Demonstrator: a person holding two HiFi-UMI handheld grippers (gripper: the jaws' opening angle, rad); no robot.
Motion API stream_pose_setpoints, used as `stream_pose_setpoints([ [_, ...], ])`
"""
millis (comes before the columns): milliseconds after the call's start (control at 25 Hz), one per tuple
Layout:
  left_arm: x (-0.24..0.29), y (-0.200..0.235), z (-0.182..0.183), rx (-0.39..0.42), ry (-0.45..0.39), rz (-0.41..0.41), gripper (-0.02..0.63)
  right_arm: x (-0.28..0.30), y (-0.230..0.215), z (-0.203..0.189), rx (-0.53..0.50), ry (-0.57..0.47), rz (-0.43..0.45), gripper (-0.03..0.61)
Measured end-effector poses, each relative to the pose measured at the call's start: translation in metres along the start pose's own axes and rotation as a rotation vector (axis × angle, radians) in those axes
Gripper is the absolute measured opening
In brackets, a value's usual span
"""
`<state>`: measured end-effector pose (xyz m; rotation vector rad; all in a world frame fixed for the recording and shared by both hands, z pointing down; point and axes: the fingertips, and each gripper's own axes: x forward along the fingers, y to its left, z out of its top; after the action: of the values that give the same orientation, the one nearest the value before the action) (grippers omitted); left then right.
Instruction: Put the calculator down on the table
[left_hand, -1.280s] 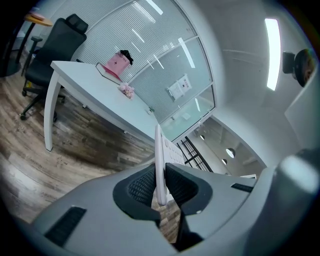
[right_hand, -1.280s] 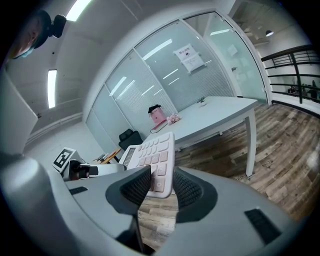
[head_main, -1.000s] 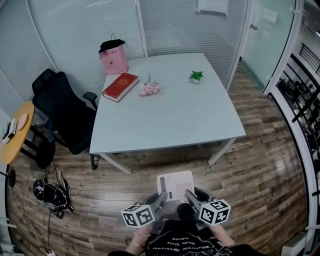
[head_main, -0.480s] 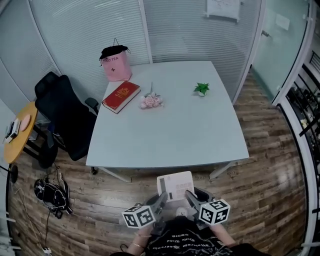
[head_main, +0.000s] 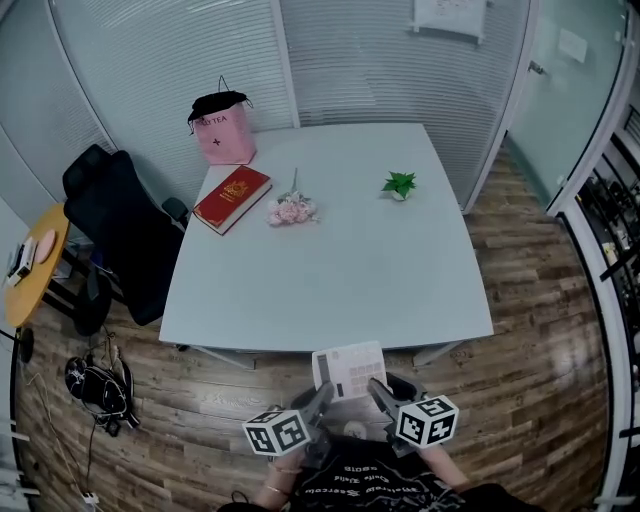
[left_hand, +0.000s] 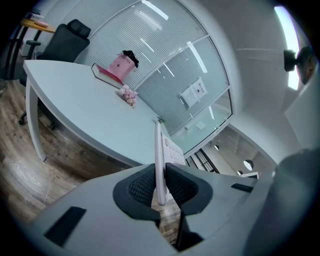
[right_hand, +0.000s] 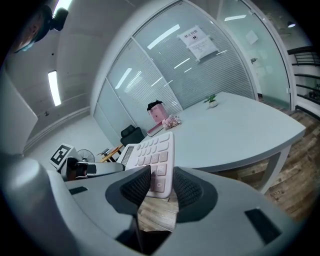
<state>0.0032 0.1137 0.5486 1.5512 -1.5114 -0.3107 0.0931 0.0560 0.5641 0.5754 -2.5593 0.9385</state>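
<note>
Calculator (head_main: 350, 370) is held in the air between both grippers at the 6 o'clock edge of the white table (head_main: 330, 290), keys facing up, mostly over the wooden floor (head_main: 520, 330) and not resting on the tabletop. The left gripper (head_main: 320, 398) is clamped on the calculator's left edge, which is seen edge-on between its pads in the left gripper view. The right gripper (head_main: 378, 392) is clamped on the near right part of the key face.

The near half of the tabletop is shown bare, and nothing is seen between the calculator and the surface. The other items are grouped on the far half:
- a red book (head_main: 232, 198) at 10 o'clock;
- a pink bag (head_main: 224, 132) at 11 o'clock, just beyond the book;
- a bunch of pink flowers (head_main: 290, 210) between 11 and 12 o'clock, beside the book;
- a small green plant (head_main: 399, 184) at 1 o'clock.

A black office chair (head_main: 115, 230) is placed off the table at 9 o'clock, with a round yellow table (head_main: 35, 265) beyond it.
</note>
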Motion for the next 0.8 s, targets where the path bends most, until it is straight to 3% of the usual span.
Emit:
stream_pose_setpoints([
  [440, 0.046, 0.014, 0.045, 0.05, 0.058, -0.028, 0.069, 0.038, -0.024, 0.033, 0.05, -0.028, -0.059, 0.149],
  [800, 0.096, 0.038, 0.115, 0.091, 0.138, -0.089, 0.069, 0.097, -0.041, 0.083, 0.084, -0.059, -0.139, 0.15],
])
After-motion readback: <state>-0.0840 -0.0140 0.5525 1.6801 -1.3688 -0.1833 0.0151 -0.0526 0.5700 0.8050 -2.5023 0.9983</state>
